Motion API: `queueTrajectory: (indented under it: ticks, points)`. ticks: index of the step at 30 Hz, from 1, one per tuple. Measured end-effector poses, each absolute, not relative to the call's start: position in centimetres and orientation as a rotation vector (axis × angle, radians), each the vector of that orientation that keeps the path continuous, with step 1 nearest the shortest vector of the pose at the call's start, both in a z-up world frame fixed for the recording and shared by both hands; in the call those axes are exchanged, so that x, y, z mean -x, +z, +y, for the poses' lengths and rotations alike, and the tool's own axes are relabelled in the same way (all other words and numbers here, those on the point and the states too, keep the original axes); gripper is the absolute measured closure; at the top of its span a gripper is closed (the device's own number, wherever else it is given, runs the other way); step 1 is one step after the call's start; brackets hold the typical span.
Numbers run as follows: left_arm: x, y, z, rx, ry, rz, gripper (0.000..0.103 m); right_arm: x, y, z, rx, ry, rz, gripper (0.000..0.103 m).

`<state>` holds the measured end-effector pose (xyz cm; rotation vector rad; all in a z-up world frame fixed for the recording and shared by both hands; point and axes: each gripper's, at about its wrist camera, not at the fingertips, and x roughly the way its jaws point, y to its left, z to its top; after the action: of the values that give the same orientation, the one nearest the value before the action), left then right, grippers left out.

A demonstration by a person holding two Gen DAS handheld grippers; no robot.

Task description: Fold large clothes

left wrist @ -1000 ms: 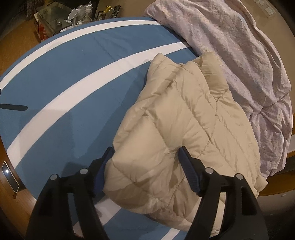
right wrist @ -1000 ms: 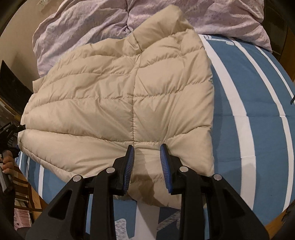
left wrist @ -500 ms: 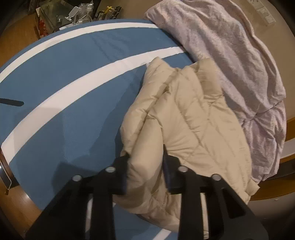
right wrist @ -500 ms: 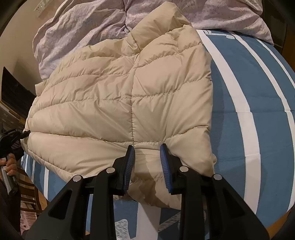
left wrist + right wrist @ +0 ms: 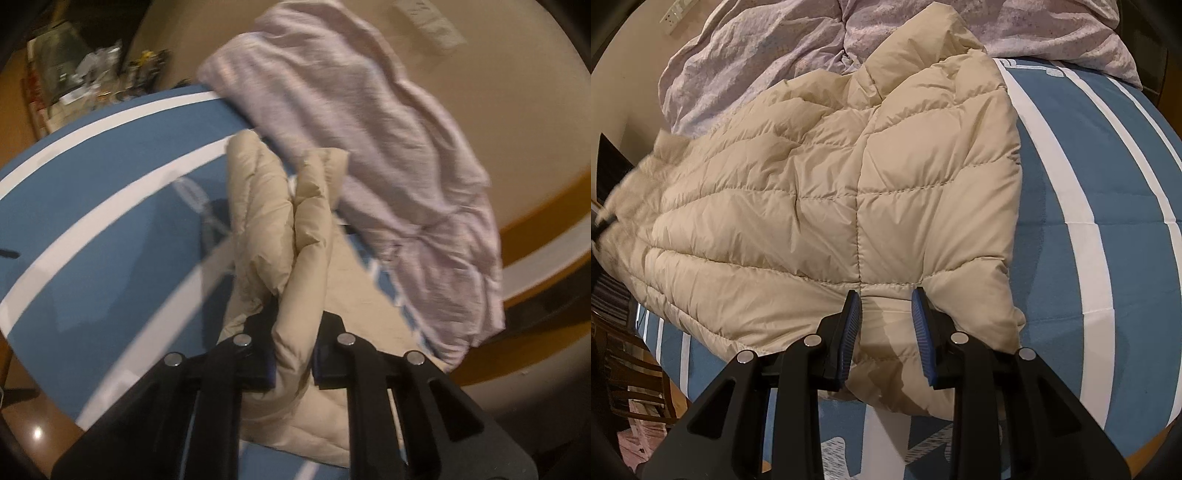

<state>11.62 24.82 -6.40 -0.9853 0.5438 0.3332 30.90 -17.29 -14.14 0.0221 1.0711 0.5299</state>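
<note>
lilac duvet (image 5: 783, 48) behind beige jacket (image 5: 831, 177)

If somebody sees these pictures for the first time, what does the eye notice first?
First, the beige puffer jacket spread over the blue and white striped bedsheet. Then the left gripper, its jaws pinching a bunched fold of the jacket and lifting it. Behind lies a crumpled pale lilac duvet.

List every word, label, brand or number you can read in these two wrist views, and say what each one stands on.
Nothing can be read in either view.
White markings printed on the blue striped bed cover, by the lilac duvet: too partial to read.
White print near the cover's front edge, under the beige puffer jacket: a speckled shape, no readable letters.
Clutter on the shelf: blurred.
</note>
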Motion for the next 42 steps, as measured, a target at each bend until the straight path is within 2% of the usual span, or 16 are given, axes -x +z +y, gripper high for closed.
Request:
queueTrajectory:
  ticks: [14, 27, 42]
  points:
    - [-16.5, 0.5, 13.1, 0.829, 0.001, 0.552, 0.091, -31.0, -14.3, -17.0, 0.007, 0.545, 1.057, 0.072]
    - [-21.3, -1.7, 1.9, 0.711, -0.183, 0.717, 0.091, -31.3, -14.2, -16.3, 0.003, 0.547, 1.068, 0.072]
    - [-25.1, -4.4, -2.3, 0.660, -0.207, 0.816, 0.091, -32.3, -14.6, -17.4, -0.030, 0.558, 1.082, 0.072]
